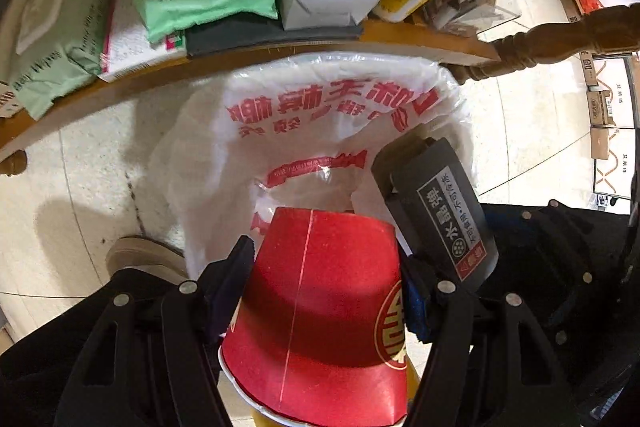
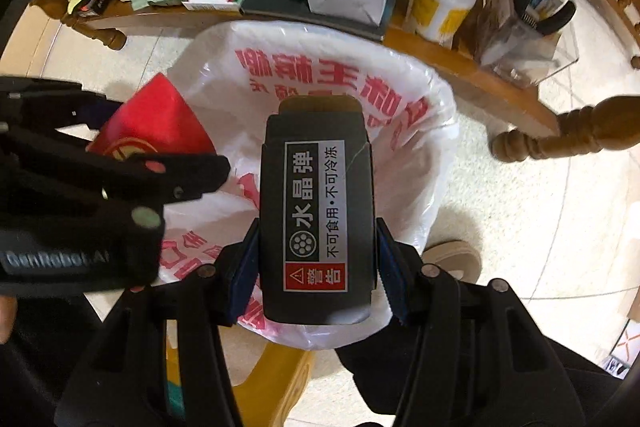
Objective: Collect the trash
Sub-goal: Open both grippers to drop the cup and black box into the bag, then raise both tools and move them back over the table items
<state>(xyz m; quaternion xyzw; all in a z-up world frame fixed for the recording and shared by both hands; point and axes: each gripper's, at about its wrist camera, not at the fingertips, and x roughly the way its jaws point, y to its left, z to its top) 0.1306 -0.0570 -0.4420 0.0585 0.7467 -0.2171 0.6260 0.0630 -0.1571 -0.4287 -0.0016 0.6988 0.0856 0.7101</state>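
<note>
We hold both items above the open mouth of the bag-lined bin (image 2: 436, 99). Left gripper (image 1: 326, 291) is clamped on the red cup (image 1: 320, 311); right gripper (image 2: 316, 267) is clamped on the black box (image 2: 316, 215). Neither is released yet; dropping remains.

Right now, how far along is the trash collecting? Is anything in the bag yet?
Nothing shows inside the white bag yet, as far as the views reach. Two pieces are picked up: the left gripper clamps a red paper cup, and the right gripper clamps a black box. Both hang over the open bag. Left to do: release them.
</note>
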